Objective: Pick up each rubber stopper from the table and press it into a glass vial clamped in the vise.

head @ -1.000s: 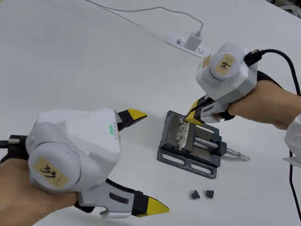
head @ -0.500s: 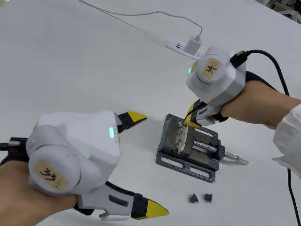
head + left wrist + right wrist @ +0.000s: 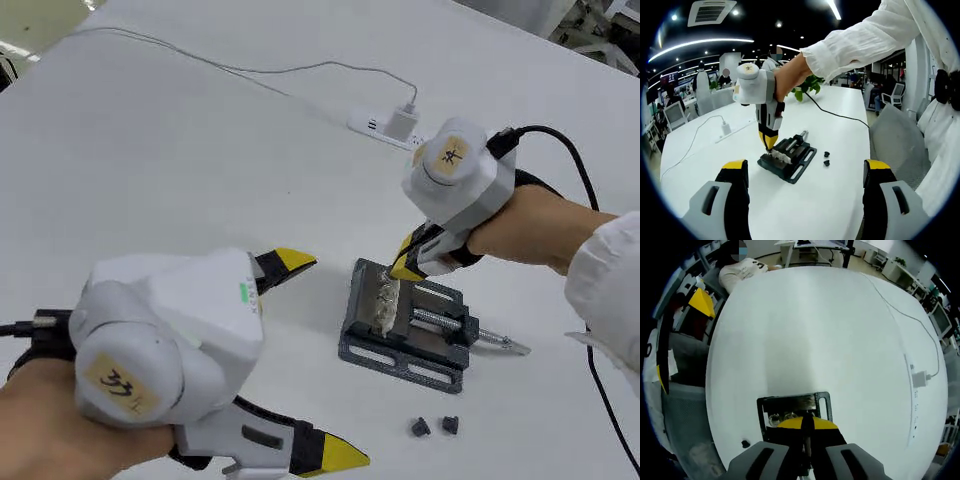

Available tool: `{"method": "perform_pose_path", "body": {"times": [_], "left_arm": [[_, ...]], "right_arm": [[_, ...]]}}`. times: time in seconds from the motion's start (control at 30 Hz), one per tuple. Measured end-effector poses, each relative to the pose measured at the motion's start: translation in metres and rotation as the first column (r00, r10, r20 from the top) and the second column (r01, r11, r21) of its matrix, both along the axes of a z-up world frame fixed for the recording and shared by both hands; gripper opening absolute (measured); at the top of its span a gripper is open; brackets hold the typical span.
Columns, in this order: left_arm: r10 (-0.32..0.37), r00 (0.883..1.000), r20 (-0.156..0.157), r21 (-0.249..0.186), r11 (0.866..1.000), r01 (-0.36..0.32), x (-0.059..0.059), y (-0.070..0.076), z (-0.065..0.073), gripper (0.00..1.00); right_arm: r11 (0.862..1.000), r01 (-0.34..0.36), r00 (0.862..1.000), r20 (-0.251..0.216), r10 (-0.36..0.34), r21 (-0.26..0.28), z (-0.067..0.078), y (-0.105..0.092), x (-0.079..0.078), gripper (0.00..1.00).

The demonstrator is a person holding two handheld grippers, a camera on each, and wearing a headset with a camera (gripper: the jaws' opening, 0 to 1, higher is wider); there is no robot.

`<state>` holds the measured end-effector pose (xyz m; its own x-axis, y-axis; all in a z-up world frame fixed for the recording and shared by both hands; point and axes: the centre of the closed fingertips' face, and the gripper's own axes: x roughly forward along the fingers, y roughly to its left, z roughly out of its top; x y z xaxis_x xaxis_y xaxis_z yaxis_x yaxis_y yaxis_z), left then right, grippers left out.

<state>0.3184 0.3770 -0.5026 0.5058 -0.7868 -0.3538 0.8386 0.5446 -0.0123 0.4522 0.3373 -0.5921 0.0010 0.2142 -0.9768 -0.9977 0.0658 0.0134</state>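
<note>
We've got the big white counter [image 3: 200,150] with loads of bare space, so nothing crowds the work.

Our left tool [image 3: 320,358] hangs low and near us, jaws spread wide with nothing between them. Our guess is it's parked off to the side, ready for the next pick.

The right tool [image 3: 405,268] points down over the far end of the vise [image 3: 400,358], with its yellow tips right at the top of the glass vials [image 3: 385,295]. In its own view the tips meet with just a thin dark seam, so it's closed. We honestly can't tell if a stopper is pinched in there. It looks like the press-in step to us.

The vise sits flat on the counter, clamped on the row of vials, presumably so they stay put under a downward push.

Two rubber stoppers [image 3: 421,428] lie loose on the counter near the vise's front edge, side by side and not touching it. They look easy to grab, and by our count they're what's left to do.
</note>
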Motion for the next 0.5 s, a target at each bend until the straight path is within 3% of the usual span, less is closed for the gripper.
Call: {"method": "perform_pose_path", "body": {"times": [0.37, 0.5], "left_arm": [[0.050, 0.999, 0.002, 0.009, 0.999, -0.050, -0.010, 0.013, 0.005, 0.95], [0.051, 0.999, 0.006, 0.015, 0.999, -0.051, -0.011, 0.013, 0.006, 0.95]], "right_arm": [[0.995, 0.053, 0.998, 0.037, -0.057, 0.081, 0.003, 0.001, -0.003, 0.00], [0.994, 0.039, 0.998, 0.054, -0.045, 0.106, 0.000, 0.004, 0.006, 0.00]]}}
